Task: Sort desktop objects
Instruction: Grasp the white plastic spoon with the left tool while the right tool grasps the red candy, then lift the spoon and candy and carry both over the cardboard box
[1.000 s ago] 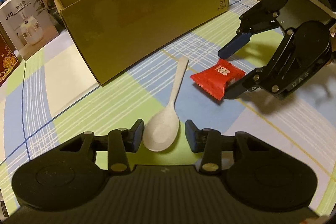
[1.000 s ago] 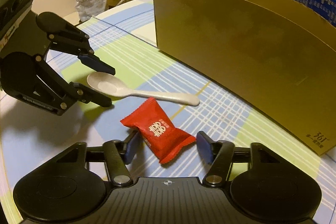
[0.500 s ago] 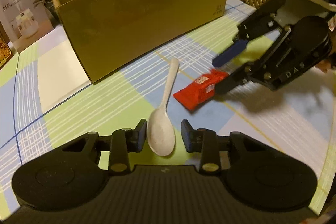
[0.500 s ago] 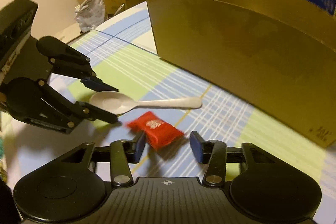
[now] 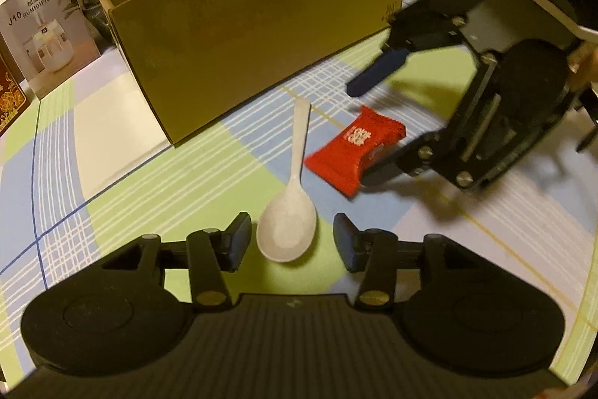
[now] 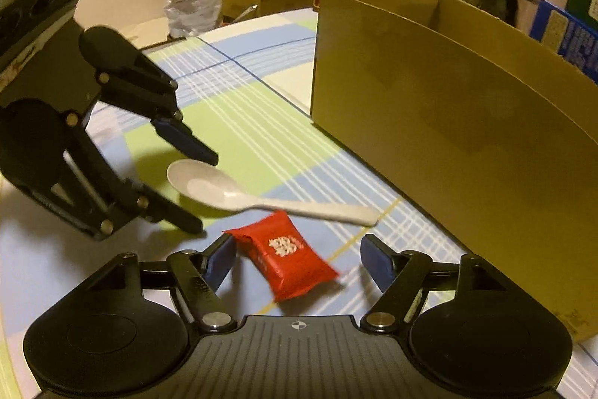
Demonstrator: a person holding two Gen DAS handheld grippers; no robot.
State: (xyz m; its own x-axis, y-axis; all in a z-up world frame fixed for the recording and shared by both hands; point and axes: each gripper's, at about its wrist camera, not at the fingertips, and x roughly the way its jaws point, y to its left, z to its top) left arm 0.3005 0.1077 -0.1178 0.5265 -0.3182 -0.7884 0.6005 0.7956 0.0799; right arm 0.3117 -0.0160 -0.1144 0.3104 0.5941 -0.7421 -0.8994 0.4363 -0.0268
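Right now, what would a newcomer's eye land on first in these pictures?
The red packet on the checked tablecloth, lying between the right gripper's open fingers. Beside it, the white spoon has its bowl between the left gripper's open fingers. Behind both stands a big cardboard box.

Bench [image 5: 112, 152]: covered by a plaid cloth in pale green, blue and cream squares with white and dark blue lines.
Spoon [image 5: 289, 212]: white, flat on the cloth, bowl up, handle pointing toward the cardboard box.
Candy packet [image 5: 355, 148]: red with a white emblem, just beside the spoon's handle; hard to tell whether all of it touches the cloth.
Cardboard box [image 5: 254, 36]: long, open-topped, standing on the bench beyond spoon and packet.
Humidifier box [image 5: 45, 28]: upright at the bench's far edge, left of the cardboard box.
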